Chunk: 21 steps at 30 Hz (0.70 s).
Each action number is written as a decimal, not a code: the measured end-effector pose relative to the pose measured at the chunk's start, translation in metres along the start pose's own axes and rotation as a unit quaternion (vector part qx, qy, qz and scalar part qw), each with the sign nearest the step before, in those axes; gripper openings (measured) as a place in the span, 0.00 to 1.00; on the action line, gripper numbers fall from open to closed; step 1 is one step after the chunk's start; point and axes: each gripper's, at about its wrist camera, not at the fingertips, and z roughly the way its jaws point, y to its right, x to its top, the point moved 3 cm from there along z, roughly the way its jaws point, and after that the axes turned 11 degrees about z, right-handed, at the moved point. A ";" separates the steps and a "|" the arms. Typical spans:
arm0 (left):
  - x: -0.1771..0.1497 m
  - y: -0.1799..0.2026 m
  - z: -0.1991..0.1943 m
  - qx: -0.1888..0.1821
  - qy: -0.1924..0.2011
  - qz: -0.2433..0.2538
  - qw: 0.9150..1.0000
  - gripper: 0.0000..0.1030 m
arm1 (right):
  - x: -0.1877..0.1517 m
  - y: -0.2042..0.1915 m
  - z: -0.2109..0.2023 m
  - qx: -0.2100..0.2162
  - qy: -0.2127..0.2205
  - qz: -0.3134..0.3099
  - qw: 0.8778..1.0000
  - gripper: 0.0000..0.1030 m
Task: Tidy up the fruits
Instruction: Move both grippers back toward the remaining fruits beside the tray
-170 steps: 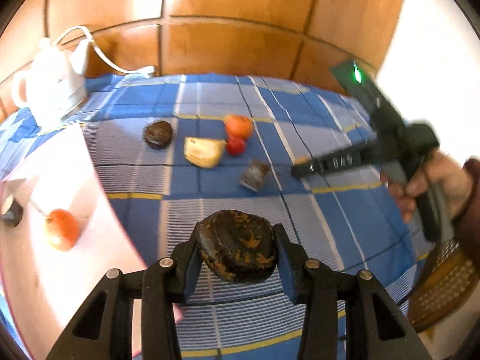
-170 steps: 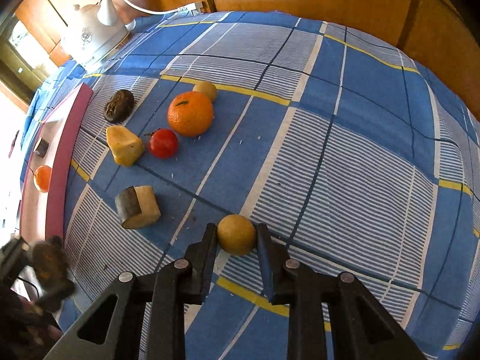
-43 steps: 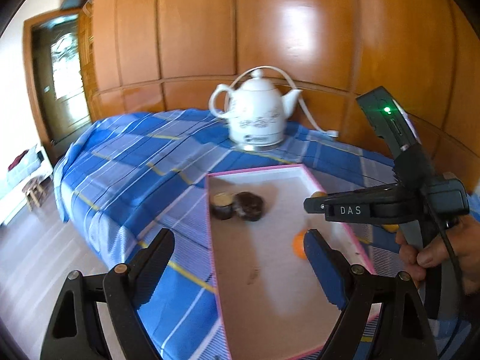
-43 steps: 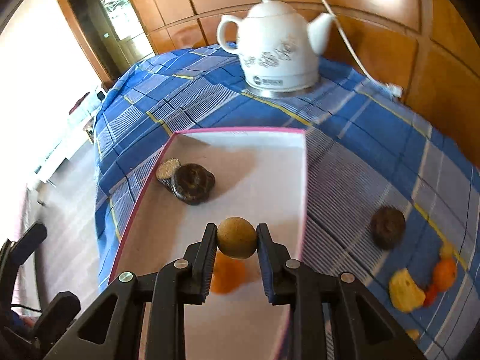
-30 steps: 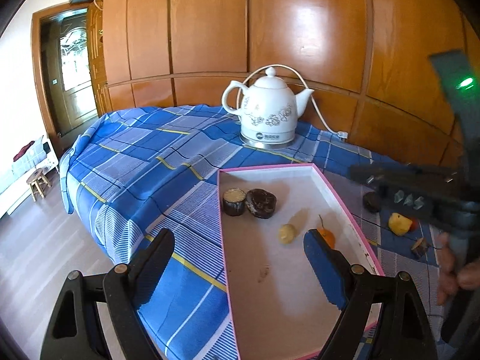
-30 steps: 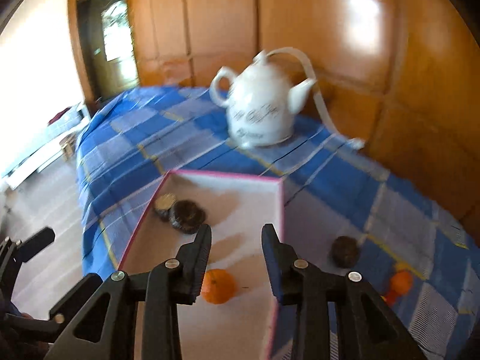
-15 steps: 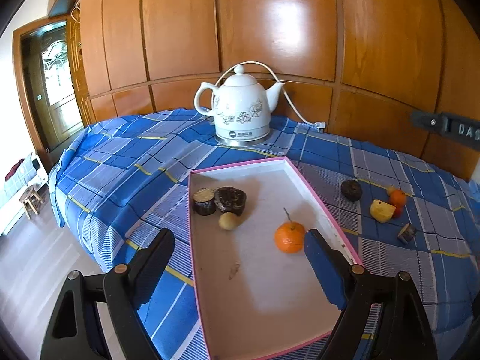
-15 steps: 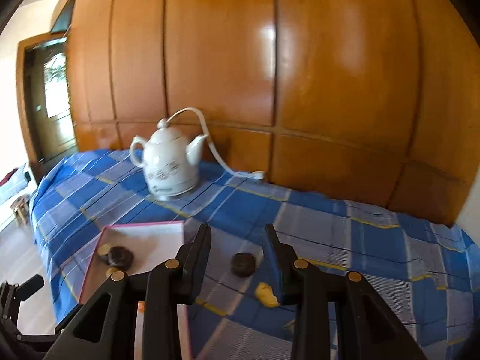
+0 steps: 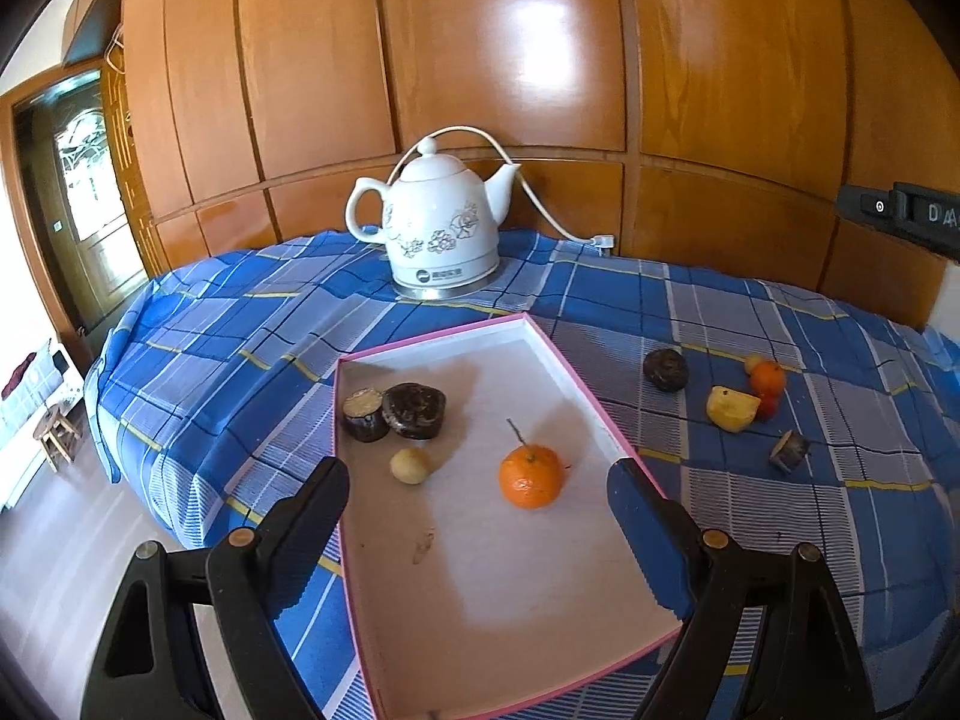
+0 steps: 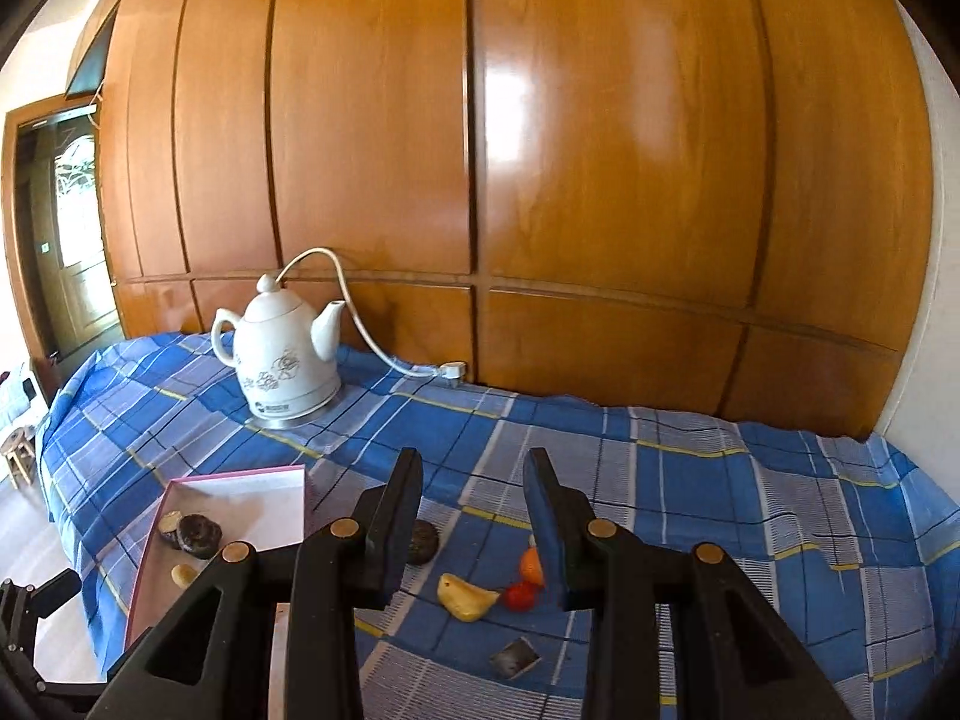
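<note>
Right tool (image 10: 474, 516) pulled back from tray (image 9: 549, 348); both tools released, left tool (image 9: 478, 516) empty; fruits perhaps blurred

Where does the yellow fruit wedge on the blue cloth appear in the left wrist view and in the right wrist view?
Left wrist: the yellow wedge lies at the right, on the cloth beyond the tray's right rim.
Right wrist: the wedge is low in the centre, between the claw fingers.
Shared landmark: the white kettle at the wooden wall.
</note>
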 end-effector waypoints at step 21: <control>0.020 0.050 0.006 -0.036 0.003 0.048 0.998 0.86 | 0.006 0.063 0.003 -0.068 -0.003 0.012 0.998 0.34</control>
